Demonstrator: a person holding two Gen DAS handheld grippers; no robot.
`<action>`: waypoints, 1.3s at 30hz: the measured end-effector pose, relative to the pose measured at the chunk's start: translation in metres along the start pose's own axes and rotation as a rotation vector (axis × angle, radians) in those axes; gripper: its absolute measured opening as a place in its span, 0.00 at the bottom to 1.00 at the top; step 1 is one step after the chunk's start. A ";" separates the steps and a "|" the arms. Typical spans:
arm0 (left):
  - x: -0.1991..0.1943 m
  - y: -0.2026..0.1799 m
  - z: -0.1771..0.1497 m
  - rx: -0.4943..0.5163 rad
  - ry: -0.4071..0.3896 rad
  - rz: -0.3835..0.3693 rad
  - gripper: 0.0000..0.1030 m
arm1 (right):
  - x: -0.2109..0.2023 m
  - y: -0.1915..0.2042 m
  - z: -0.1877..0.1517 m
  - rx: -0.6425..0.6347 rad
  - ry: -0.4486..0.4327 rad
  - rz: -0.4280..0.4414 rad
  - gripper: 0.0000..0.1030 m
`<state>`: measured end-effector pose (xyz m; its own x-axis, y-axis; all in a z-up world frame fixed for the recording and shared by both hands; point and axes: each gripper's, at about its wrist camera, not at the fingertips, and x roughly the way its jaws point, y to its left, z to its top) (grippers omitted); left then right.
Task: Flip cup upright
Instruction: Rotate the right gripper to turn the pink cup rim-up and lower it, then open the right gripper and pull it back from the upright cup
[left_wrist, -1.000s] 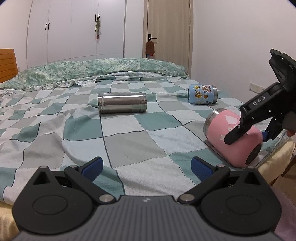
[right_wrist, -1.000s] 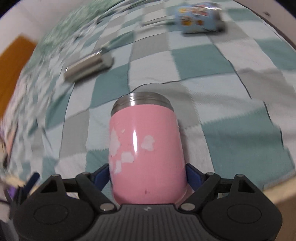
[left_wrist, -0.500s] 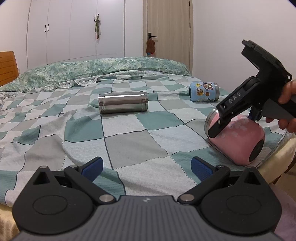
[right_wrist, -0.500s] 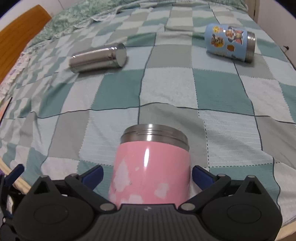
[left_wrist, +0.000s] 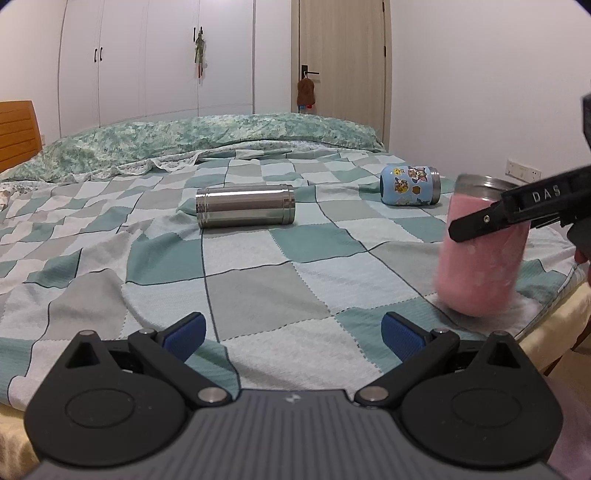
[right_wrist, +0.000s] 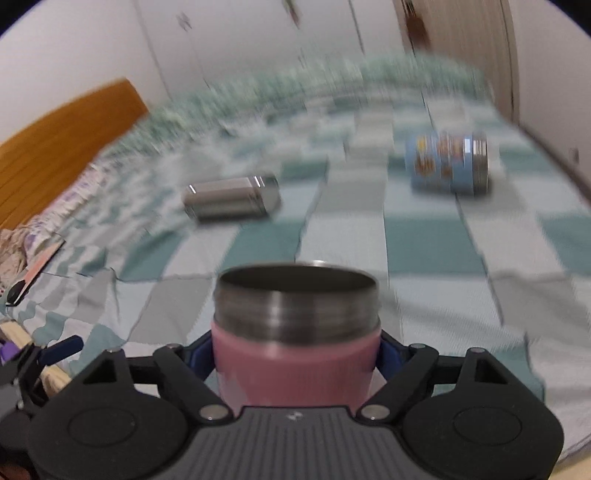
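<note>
While I watched both wrist feeds, these were my readings, left to right:

Left gripper (left_wrist: 291, 332): I held it low over the checked bedspread (left_wrist: 258, 288); jaws stood wide apart with nothing between the blue pads.
Steel cup (left_wrist: 245, 206): lay on its side mid-bed, well apart from both grippers.
Blue sticker cup (left_wrist: 410, 185): lay on its side further right, near the bed's far edge.
Pink cup (left_wrist: 480, 254): near the right bed edge, steel rim up, nearly upright, slightly tilted, blurred; whether its base touched the cover I could not tell.
Right gripper (right_wrist: 295, 354): I had its jaws clamped on the pink cup (right_wrist: 295, 365), just below the threaded rim.
</note>
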<state>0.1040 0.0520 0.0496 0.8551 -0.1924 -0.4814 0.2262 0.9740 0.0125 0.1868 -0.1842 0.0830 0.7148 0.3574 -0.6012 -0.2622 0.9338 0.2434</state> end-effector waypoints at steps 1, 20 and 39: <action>0.000 -0.001 0.000 -0.003 -0.002 0.001 1.00 | -0.002 0.001 -0.002 -0.015 -0.036 -0.005 0.81; 0.011 -0.017 0.006 -0.012 -0.009 0.058 1.00 | 0.053 0.018 -0.007 -0.213 -0.234 -0.152 0.81; -0.045 -0.027 -0.008 -0.056 -0.178 0.033 1.00 | -0.054 0.025 -0.077 -0.191 -0.475 -0.084 1.00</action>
<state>0.0555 0.0352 0.0637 0.9318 -0.1732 -0.3191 0.1744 0.9844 -0.0250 0.0920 -0.1792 0.0631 0.9422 0.2758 -0.1904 -0.2734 0.9611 0.0392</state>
